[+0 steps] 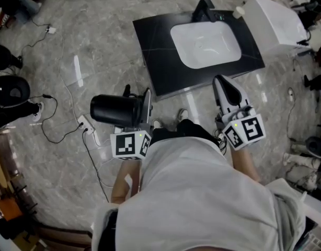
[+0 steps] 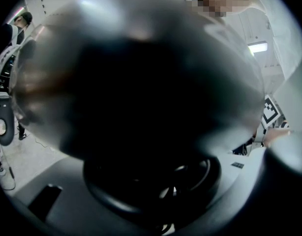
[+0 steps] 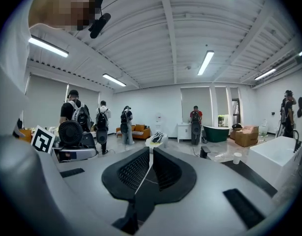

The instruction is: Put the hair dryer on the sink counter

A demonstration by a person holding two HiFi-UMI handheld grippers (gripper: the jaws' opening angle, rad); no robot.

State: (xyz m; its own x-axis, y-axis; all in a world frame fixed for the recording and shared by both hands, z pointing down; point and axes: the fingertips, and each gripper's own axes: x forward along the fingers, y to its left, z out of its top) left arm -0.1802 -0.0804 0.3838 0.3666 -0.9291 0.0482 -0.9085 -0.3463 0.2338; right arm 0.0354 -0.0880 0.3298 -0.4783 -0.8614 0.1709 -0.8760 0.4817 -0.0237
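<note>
My left gripper [image 1: 140,106] is shut on a black hair dryer [image 1: 116,110], held level over the marble floor, left of the counter's near corner. In the left gripper view the dryer's dark body [image 2: 141,82] fills almost the whole picture and hides the jaws. The black sink counter [image 1: 155,46] with a white basin [image 1: 205,43] lies ahead. My right gripper [image 1: 227,90] hovers at the counter's near edge, shut with nothing in it; in the right gripper view its jaws [image 3: 150,154] meet. That view also shows the hair dryer [image 3: 72,134] at the left.
A black faucet [image 1: 205,7] and a paper cup [image 1: 239,12] stand at the counter's far side. A white tub [image 1: 278,22] sits to its right. A power strip with cables [image 1: 86,124] lies on the floor by the dryer. Several people [image 3: 102,124] stand far off.
</note>
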